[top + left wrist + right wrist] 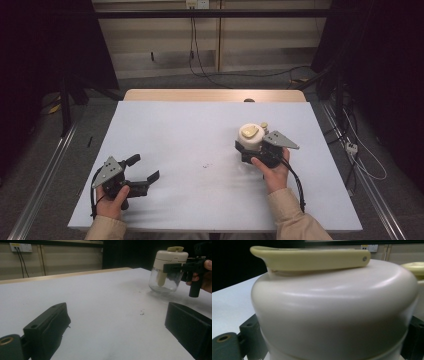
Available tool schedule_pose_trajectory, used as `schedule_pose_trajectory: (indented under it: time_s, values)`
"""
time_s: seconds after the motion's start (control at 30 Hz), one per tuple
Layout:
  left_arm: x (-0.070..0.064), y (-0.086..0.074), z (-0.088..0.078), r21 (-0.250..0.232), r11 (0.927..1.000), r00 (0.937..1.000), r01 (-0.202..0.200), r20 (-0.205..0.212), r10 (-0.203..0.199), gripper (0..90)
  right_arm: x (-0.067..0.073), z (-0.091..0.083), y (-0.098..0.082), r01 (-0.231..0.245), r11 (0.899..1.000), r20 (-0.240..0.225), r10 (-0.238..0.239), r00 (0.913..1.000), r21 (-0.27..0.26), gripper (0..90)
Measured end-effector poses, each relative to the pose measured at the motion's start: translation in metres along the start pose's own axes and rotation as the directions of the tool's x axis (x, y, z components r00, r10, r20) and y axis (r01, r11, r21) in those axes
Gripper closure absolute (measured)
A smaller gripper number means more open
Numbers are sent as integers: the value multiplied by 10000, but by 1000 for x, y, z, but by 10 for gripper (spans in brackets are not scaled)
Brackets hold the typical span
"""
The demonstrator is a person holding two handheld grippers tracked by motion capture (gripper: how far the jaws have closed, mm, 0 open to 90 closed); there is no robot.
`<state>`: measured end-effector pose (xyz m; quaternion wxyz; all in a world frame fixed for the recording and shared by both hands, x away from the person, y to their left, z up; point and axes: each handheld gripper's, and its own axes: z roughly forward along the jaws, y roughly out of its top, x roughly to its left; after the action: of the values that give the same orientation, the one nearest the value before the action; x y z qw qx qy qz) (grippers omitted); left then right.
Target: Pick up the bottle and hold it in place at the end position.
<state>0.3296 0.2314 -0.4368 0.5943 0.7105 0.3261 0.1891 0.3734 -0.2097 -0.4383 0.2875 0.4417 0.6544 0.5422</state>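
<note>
Jar (165, 280) of clear glass stands upright on the desk (200, 140), right of centre and toward the person's right hand; its lower body is round and transparent, and I cannot tell whether anything lies in it beyond a greyish look at the bottom. Capping it is a cream lid (332, 315), smooth, domed and glossy plastic, wider than it is tall, with a pale yellow flap (312, 258) lying flat across its top like a long tongue with an upturned tip. A second yellow knob (415, 266) shows just behind the lid at the edge of the right gripper view. A pale yellow stem (162, 278) hangs from the lid down inside the glass.

Largest of all is the desk itself, covered by a matte white sheet with a wooden edge at the far side; a few dark specks (206, 165) mark its middle.

Next, the right gripper (257, 147), black and blocky with a grey three-cornered plate, is closed around the lid, one jaw on each side of it.

Well apart, near the front left corner, the left gripper (142, 167) rests low on the desk with its jaws spread wide and nothing between them; its pads look dull, black and squared.
</note>
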Motion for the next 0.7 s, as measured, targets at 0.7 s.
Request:
schedule_pose_trajectory:
  time_s: [0.7]
  values:
    - [0, 0, 1, 0, 10000, 10000, 0, 69, 0, 47, 13, 17, 3, 54, 9999, -394, -51, 9992, 93, 68]
